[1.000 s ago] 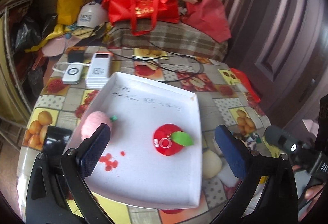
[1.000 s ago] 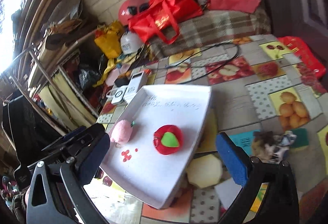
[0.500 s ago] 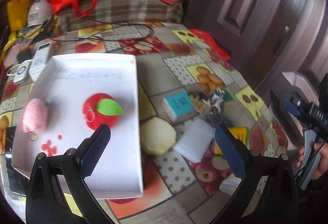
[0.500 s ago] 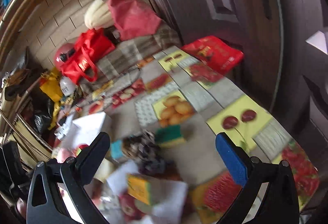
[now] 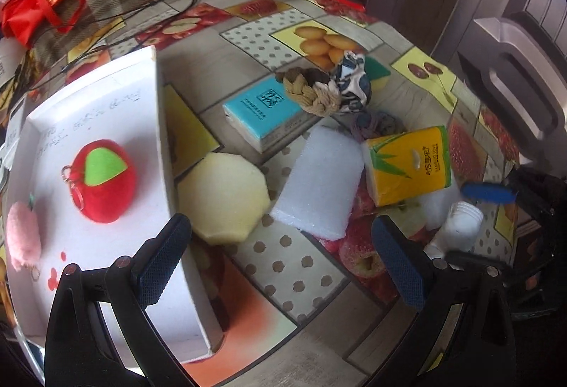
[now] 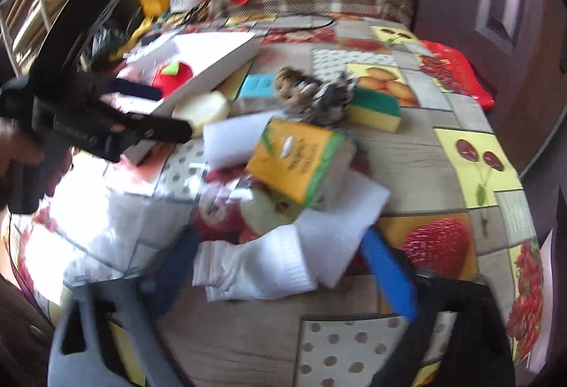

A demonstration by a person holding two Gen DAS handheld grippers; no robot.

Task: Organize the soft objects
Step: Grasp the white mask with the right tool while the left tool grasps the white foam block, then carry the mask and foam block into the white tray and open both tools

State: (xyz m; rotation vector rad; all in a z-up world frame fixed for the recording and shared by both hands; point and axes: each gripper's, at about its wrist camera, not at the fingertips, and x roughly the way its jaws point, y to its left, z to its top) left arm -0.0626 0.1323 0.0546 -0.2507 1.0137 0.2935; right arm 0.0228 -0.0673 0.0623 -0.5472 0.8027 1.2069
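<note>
White cloth [image 6: 255, 266] lay between right gripper [image 6: 280, 277] fingers, closing to lift it; left gripper [image 5: 280, 266] fingers open, empty, near tray [image 5: 161, 124].

The left gripper [image 5: 280, 259] has two black, angular plastic arms that widen toward the camera, each tipped with a dark blue pad with a fine knurled texture. Small round silver screws sit at the joints behind the pads. The right gripper [image 6: 283, 275] is built alike, though motion blur greys its frame; its right pad [image 6: 388, 277] shows bright blue and flat. In the right wrist view the left gripper appears side-on as a black body with a handle, gripped by a hand [image 6: 16, 147] at the frame's edge.
</note>
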